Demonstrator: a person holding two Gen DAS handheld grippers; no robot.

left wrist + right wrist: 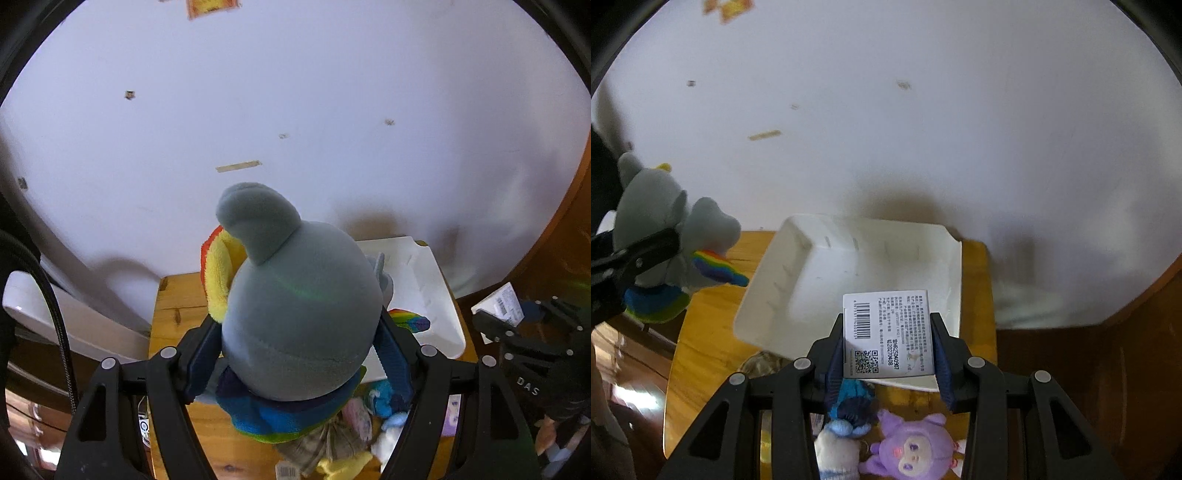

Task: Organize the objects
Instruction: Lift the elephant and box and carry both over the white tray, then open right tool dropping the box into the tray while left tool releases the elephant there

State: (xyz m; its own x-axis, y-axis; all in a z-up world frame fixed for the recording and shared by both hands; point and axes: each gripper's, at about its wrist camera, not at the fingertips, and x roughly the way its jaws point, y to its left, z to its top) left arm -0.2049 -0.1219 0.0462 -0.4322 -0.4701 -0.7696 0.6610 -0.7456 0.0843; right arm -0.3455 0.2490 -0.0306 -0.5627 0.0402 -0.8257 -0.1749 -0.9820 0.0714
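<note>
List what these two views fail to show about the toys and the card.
- Grey plush, left wrist view: face hidden, turned away; the left gripper clamps it.
- White card in the right gripper: print too small to read.
- Purple plush, right wrist view: cut off by the bottom edge.

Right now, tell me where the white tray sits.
The white tray sits tilted on the wooden table against the wall, ahead of the right gripper, with the grey plush held off to its left.
</note>
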